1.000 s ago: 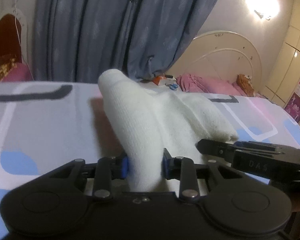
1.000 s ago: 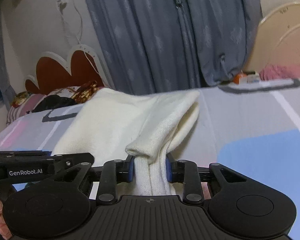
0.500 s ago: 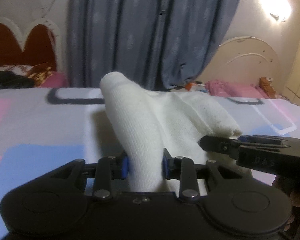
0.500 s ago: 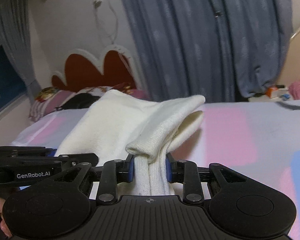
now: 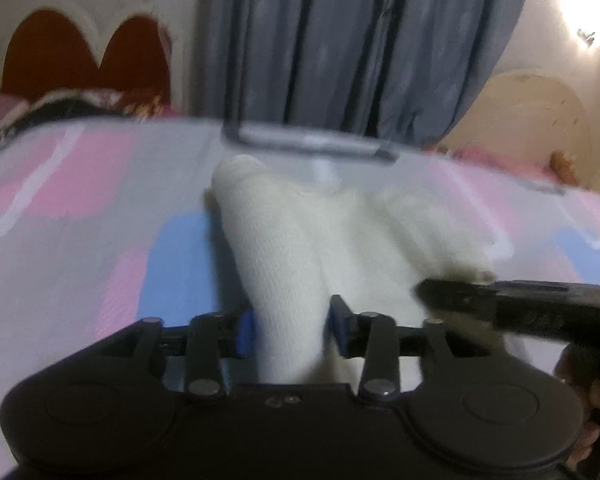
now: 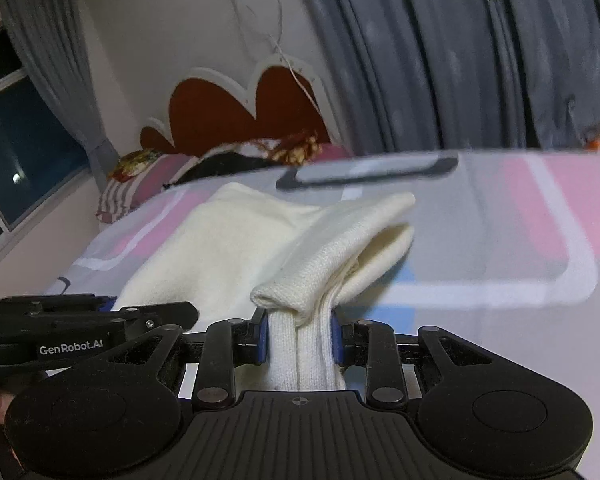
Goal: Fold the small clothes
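Compared with 1 second earlier, the left gripper had just been widening its fingers: the blue pads that pinched the white knit garment now stood slightly off it, the cloth between them but not pressed, and that view was blurred. The background had shifted in both views, the red scalloped headboard sitting nearer the middle and the blue-grey curtain filling the top. The right gripper had not changed, its fingers narrow and clamped on a doubled fold of the garment.

"GenRobot.AI" was printed in white on the left gripper's side, at the lower left of the right wrist view.

The garment was soft, cream-white ribbed knit, lying bunched on the bed in the centre of both views, with a rounded folded edge pointing away. The bedsheet was smooth, printed with pink, blue and grey rounded rectangles outlined in white. Both grippers were matte black plastic.
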### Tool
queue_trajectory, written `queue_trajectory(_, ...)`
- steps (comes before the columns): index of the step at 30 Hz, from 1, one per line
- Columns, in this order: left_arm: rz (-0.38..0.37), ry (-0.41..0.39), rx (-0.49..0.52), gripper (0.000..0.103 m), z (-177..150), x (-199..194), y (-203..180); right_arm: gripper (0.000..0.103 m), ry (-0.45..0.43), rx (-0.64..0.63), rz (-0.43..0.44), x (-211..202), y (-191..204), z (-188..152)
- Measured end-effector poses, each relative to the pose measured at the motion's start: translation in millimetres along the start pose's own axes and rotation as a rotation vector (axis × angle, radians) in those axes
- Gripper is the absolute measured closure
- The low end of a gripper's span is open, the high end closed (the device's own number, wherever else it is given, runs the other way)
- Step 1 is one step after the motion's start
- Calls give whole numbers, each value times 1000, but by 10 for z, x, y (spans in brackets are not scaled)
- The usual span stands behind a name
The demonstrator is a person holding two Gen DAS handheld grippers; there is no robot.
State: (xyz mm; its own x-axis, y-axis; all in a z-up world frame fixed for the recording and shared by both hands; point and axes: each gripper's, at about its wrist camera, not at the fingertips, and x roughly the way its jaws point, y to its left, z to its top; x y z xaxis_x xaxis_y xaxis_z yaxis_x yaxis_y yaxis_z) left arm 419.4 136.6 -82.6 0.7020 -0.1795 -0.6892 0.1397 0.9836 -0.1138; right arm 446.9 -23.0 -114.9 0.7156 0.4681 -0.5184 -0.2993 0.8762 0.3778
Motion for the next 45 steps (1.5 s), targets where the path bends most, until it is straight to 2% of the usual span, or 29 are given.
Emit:
queue_trajectory(2,69,13,24,17,-84,57,24,74,26,66,-15,109,-125,-86)
queue_trajectory(5,42,-1,33,20,-163,32,80,72,20,172,25,119,-313,-154)
queue_trajectory(7,23,-8,12,26,-176,-25,149,72,19,172,23,125,-323,-131)
queue_trajectory(9,9,-39,4,41,-165,-130,225,70,26,157,10,108,-306,-75)
queue_trajectory(11,-2,-98,7,52,-147,-289,256,64,16,153,-26,-1,-288,-57)
queue_trajectory(12,-6,-135,15,52,-122,-369,247,51,-9,145,-64,-114,-266,-61)
queue_trajectory(14,-52,-196,36,52,-33,-446,216,50,-97,118,-66,-315,-219,-37)
queue_trajectory(16,-88,-204,50,52,107,-391,151,50,-128,74,-63,-373,-85,13)
queue_trajectory(17,-99,-196,58,53,164,-337,116,52,-135,29,-71,-361,-1,46)
queue_trajectory(19,-122,-157,51,53,235,-180,75,92,-84,-60,-81,-224,148,94)
queue_trajectory(21,-153,-43,21,50,240,85,85,95,-16,-105,-119,-35,191,93)
queue_trajectory(22,-147,-11,21,50,213,182,79,95,19,-127,-160,69,196,76)
queue_trajectory(23,-147,-22,36,47,179,186,79,95,58,-145,-192,174,169,53)
queue_trajectory(26,-146,-45,60,47,128,9,48,94,61,-160,-209,187,128,62)
queue_trajectory(29,-125,-77,91,46,-18,-210,12,94,32,-173,-201,-38,215,73)
queue_trajectory(32,-57,-102,100,46,-278,-487,44,94,24,-210,-168,-336,352,-84)
queue_trajectory(33,-44,-105,73,46,-373,-567,94,93,28,-211,-162,-425,376,-163)
queue_trajectory(35,-45,-93,20,46,-504,-645,166,66,35,-183,-162,-574,390,-331)
queue_trajectory(36,-31,-75,1,46,-579,-656,194,44,28,-175,-155,-634,383,-402)
queue_trajectory(37,-25,-58,-7,47,-627,-655,204,42,26,-171,-150,-685,380,-478)
queue_trajectory(38,-23,-43,-17,47,-665,-649,212,42,42,-161,-148,-693,376,-532)
queue_trajectory(39,-19,-32,-31,47,-708,-650,206,47,55,-146,-140,-705,377,-565)
queue_trajectory(40,-21,-28,-37,47,-723,-655,195,66,68,-135,-127,-709,392,-584)
queue_trajectory(41,-21,-22,-38,46,-739,-652,175,73,86,-131,-132,-665,400,-574)
queue_trajectory(45,7,33,-41,45,-764,-497,126,76,146,-143,-151,-502,398,-624)
